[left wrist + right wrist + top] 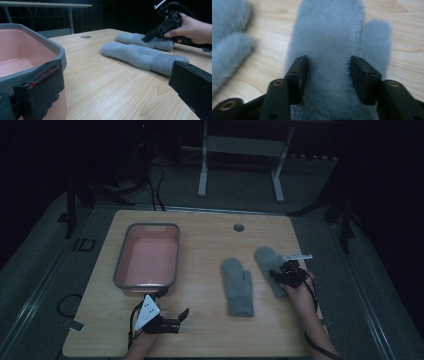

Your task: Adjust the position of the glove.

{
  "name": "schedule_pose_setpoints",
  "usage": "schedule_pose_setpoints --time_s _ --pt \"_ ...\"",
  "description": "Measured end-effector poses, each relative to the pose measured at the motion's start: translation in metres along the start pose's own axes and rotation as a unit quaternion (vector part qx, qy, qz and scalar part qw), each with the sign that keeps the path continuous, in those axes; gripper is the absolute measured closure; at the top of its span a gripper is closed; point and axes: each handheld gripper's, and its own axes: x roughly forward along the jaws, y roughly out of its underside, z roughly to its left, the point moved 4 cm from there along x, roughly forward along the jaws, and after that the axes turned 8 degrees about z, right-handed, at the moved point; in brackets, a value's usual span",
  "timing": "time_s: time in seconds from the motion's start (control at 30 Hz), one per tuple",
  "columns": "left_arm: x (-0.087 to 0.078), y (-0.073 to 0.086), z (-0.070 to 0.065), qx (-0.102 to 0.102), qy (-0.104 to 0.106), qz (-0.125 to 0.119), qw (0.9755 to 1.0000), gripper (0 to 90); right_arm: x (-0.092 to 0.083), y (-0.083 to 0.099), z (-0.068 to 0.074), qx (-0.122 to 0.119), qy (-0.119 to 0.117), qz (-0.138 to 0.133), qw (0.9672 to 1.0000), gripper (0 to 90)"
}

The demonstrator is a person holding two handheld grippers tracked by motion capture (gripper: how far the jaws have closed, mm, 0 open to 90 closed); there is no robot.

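Two grippers are on our side of the table [210,330]. We hold the left gripper [172,316] nearest, jaws wide apart, just beside the pink bin [148,258]. Farther right, the right gripper [276,273] stands over the right mitten [266,258], jaws apart on both sides of it, not closed. The left mitten [236,286] lies near it, between the two grippers.

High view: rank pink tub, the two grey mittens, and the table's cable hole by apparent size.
1. Pink tub, clearly largest.
2. Left mitten and right mitten: look alike; the right gripper covers part of the right one, so no ranking.
3. Cable hole, smallest.
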Motion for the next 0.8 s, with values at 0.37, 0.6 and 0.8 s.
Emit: schedule_pose_setpoints --time_s 0.37,0.6,0.8 --pt "0.0 0.0 0.0 0.001 0.001 0.002 1.0 0.2 0.0 0.002 0.01 0.077 0.036 -0.017 0.9962 81.1" --pt "0.0 0.0 0.0 -0.004 0.0 0.001 1.0 0.2 -0.011 0.0 0.014 0.097 0.041 -0.02 0.9943 82.5" --pt "0.001 0.0 -0.001 -0.001 -0.002 0.007 1.0 0.2 -0.026 -0.004 0.025 0.109 0.06 -0.019 0.9921 82.9"
